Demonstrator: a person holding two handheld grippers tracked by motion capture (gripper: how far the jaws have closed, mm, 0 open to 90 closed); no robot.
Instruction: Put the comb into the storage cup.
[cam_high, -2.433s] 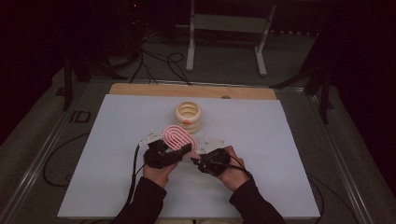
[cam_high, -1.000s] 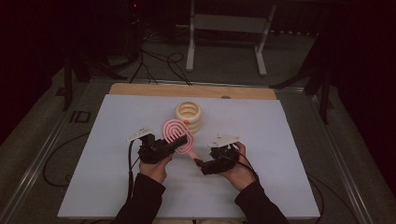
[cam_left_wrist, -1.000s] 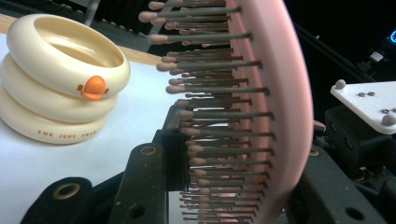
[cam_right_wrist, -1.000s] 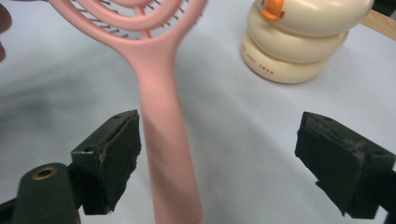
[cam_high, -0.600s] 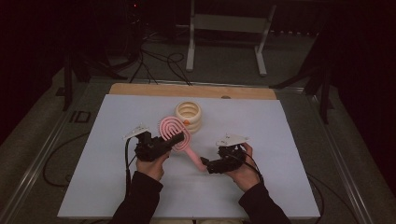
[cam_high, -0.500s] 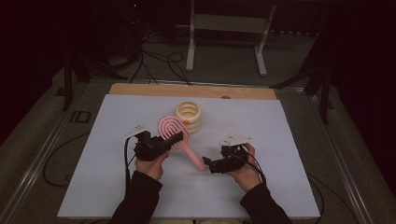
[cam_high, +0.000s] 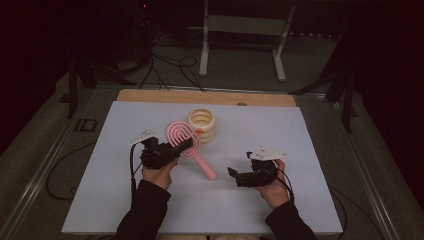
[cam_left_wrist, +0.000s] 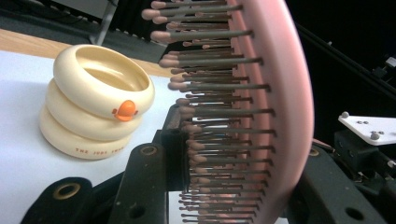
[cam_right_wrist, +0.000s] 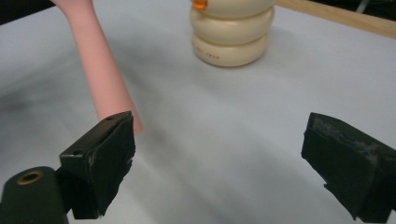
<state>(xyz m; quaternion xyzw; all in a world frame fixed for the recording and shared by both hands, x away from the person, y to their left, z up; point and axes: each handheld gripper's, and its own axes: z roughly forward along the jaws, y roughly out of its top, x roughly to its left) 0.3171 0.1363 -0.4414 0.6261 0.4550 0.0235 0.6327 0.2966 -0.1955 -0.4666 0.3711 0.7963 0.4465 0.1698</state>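
White table sheet (cam_high: 125, 200), dark room behind. Right gripper (cam_high: 239, 176) at 5 o'clock, jaws apart, empty. Left gripper (cam_high: 186, 145) clamped on pink hairbrush (cam_high: 181, 137) head, handle pointing to 4. Cream ring stack (cam_high: 201, 125) beyond at 12. Likely mid-handover; next, right jaws must close on handle.

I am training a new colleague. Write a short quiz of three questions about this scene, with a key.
1. True or false: the left gripper is shut on the pink brush.
2. The right gripper is: A open, B shut on the handle, C shut on the cream rings.
3. Which colour is the small knob on the rings?

Key: 1 true; 2 A; 3 orange.
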